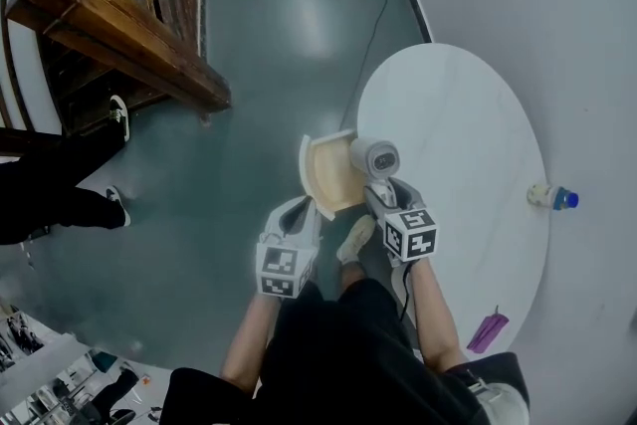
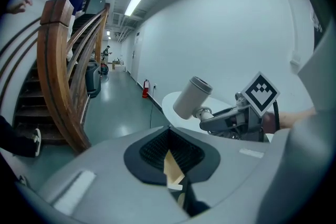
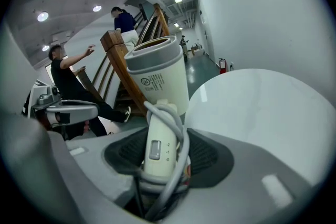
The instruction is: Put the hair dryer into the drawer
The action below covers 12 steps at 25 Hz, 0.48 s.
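Observation:
My right gripper (image 1: 384, 196) is shut on the handle of the cream hair dryer (image 1: 376, 159), whose grey cord is wound round the handle (image 3: 159, 144). Its barrel (image 3: 157, 77) stands up above the jaws. My left gripper (image 1: 305, 214) is shut on the thin wall of a small beige drawer (image 1: 329, 173); a sliver of that wall (image 2: 171, 167) shows between its pads. Both are held in the air over the floor, at the left edge of the round white table (image 1: 468, 144). The dryer hangs just right of the drawer. In the left gripper view the dryer (image 2: 191, 97) sits ahead to the right.
A small bottle with a blue cap (image 1: 552, 198) stands on the table's right side. A purple object (image 1: 487, 329) lies near the table's front edge. A wooden staircase (image 1: 119, 25) rises at the upper left, with a person's legs (image 1: 70, 184) beside it. A black cable (image 1: 373, 35) crosses the floor.

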{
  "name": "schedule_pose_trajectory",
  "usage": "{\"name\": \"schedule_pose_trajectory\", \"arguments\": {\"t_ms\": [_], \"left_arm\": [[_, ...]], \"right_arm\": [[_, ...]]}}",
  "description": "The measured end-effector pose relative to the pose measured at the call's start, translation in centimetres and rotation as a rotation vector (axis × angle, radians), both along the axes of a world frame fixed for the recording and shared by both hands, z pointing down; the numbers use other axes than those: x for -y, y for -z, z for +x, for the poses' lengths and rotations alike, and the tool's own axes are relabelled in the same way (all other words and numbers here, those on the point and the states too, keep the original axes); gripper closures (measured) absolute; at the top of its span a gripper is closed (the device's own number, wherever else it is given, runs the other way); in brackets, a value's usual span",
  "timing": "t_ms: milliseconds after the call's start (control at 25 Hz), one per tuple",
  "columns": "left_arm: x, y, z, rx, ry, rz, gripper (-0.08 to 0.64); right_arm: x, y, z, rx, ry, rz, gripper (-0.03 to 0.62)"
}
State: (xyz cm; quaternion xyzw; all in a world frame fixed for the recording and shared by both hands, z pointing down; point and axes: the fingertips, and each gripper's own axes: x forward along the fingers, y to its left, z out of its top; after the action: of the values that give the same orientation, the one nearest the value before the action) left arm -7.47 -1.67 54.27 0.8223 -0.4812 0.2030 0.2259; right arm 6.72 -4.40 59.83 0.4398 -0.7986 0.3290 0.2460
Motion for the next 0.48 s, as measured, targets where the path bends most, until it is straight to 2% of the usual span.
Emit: {"name": "schedule_pose_trajectory", "arguments": {"t_ms": [480], "left_arm": [[0.1, -3.5, -4.8, -0.025, 0.043, -0.060, 0.552]], "right_arm": [[-0.1, -4.7, -5.7, -0.044, 0.064, -0.079, 0.370]]}}
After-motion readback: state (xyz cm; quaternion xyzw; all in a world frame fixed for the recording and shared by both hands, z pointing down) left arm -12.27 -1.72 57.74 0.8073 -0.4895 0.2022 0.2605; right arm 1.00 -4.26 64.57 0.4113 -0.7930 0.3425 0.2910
